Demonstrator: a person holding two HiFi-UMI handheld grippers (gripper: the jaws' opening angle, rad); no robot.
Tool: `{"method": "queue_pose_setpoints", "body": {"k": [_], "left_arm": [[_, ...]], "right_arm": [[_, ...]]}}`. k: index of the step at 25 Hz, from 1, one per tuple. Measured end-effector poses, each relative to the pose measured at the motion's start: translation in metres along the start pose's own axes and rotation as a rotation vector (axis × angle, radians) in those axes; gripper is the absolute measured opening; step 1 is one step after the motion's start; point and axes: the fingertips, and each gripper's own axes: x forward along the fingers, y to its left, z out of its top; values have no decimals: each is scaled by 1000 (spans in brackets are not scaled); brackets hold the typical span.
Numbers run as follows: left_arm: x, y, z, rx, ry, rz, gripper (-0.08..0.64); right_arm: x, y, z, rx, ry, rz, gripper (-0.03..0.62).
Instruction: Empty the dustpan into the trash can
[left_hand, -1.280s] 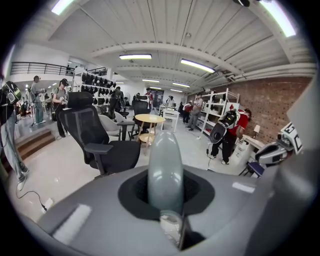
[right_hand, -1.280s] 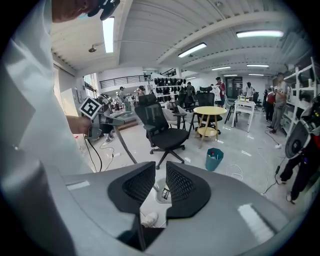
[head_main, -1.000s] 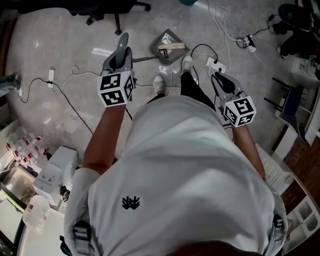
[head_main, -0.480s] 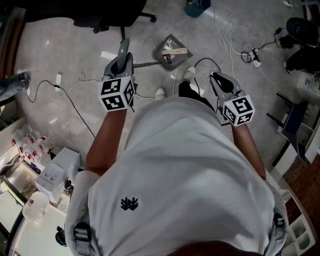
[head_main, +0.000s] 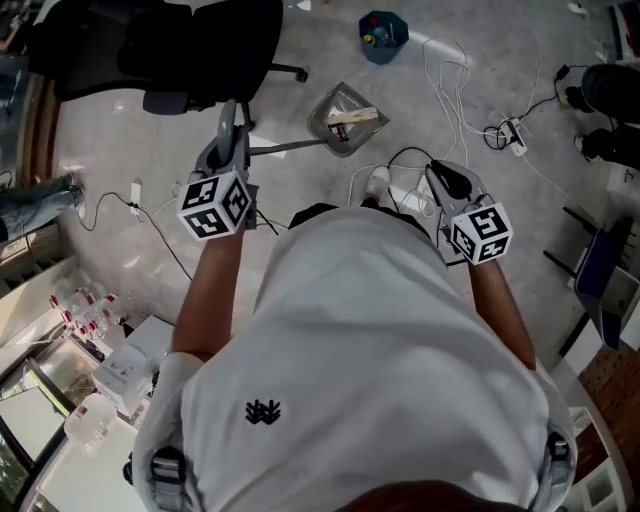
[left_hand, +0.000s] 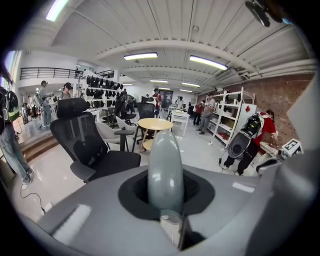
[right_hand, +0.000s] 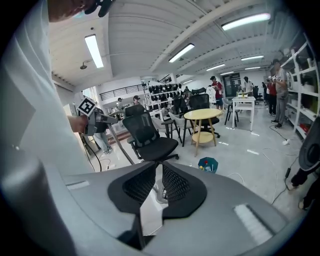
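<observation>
So closest to the camera is the person's white t-shirt (head_main: 370, 340), with both arms stretched out over the grey polished floor (head_main: 130, 130). The left gripper (head_main: 231, 118) has its jaws clamped tight on the rounded top end of a long grey plastic handle (head_main: 285, 148); the left gripper view shows that end sitting right between the pads. The right gripper (head_main: 447, 182) is pinched together with nothing in it, on the near right side of the dustpan and well apart from it.

The handle runs to the grey plastic dustpan (head_main: 343, 112), which sits out in front of the person, a bit past a white shoe (head_main: 378, 180). There's a pale strip of debris (head_main: 352, 117) lying in the pan. Can't tell if the pan is resting on the floor or hanging just above it.

Beyond the dustpan and slightly right of it is the small teal trash can (head_main: 383, 35), near but not touching. Left of the dustpan stands a black mesh office chair (head_main: 200, 45). White cables (head_main: 440, 55) snake across the floor to the dustpan's right.
</observation>
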Motion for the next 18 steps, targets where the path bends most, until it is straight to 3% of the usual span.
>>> {"method": "queue_pose_setpoints", "body": {"k": [6,18], "left_arm": [[42,-23,42,-3,-22,-10,95],[132,-32,130,70,-51,-74,95]], "right_arm": [[-7,-69,-3,83,-32,-69,43],[3,-117,8,161,-61,-167,41]]}}
